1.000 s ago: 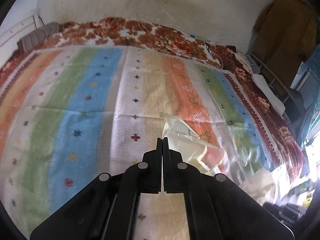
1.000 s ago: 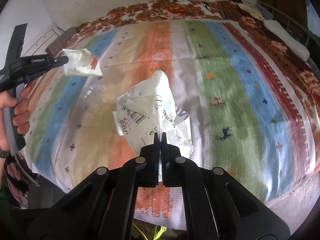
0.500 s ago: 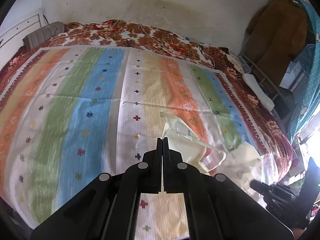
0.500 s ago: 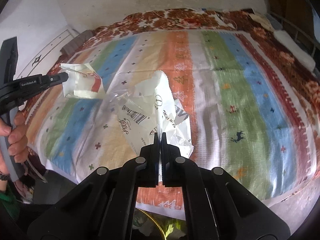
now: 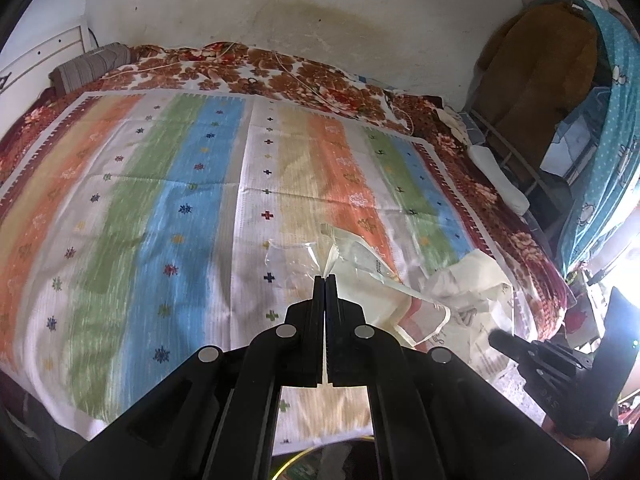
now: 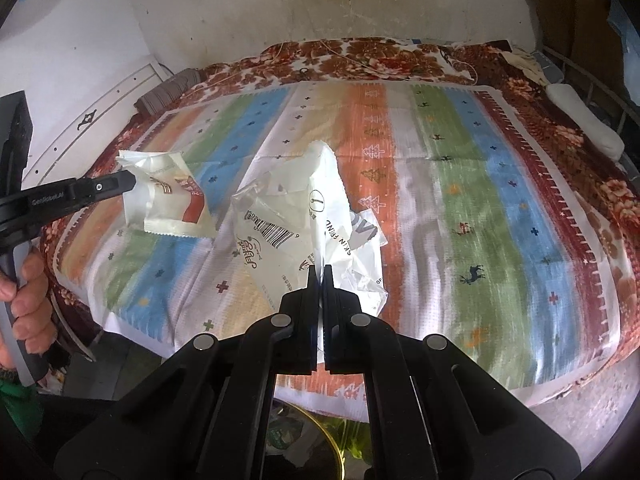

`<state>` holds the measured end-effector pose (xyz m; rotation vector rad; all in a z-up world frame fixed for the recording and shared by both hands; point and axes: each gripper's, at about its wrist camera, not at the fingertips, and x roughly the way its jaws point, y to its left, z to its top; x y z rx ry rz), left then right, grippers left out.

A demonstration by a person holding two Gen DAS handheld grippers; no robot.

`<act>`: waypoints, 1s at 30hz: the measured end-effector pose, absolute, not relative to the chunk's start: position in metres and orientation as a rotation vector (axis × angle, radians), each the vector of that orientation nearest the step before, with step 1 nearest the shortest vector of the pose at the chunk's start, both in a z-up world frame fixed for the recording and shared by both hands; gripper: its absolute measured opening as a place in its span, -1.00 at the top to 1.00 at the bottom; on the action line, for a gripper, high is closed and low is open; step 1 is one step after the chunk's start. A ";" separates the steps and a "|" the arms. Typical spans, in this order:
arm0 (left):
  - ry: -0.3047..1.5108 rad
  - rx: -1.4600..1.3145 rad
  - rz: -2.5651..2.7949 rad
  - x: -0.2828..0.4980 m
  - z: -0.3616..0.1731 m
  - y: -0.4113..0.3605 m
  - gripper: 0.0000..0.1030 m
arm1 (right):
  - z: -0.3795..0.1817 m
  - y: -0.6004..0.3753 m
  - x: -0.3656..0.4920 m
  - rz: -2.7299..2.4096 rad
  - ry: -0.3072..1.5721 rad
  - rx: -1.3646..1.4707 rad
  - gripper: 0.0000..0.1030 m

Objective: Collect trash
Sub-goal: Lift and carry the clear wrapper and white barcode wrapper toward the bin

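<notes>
Pinching a cream wrapper with a red patch (image 5: 404, 300), the left gripper (image 5: 325, 278) has its jaws pressed together on the wrapper's thin edge, holding it above the striped sheet (image 5: 168, 208) near the sheet's front edge. Its own view shows the wrapper only partly, translucent and trailing off to the right of the fingers. The right wrist view gives the fuller picture: the same wrapper (image 6: 164, 196) hangs from the left gripper (image 6: 130, 178) over the sheet's (image 6: 480, 200) left side, with a hand (image 6: 24, 296) gripping the handle below.

The right gripper (image 6: 320, 268) is likewise clamped on a crumpled white plastic bag with black print and a barcode (image 6: 304, 224), lifted over the middle of the sheet, toward its front. From the left wrist view that bag (image 5: 468, 288) appears pale at the sheet's right front corner, with the right gripper (image 5: 496, 338) beside it, seen side-on. Only the left view shows the brown garment (image 5: 532, 80) hanging beyond the sheet's far right corner.
</notes>
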<state>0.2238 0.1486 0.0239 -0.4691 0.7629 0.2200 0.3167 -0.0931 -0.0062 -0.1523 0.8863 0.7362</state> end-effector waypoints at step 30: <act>0.810 -0.497 0.147 0.151 0.038 0.114 1.00 | 0.015 -0.113 0.232 0.785 0.825 -0.169 0.99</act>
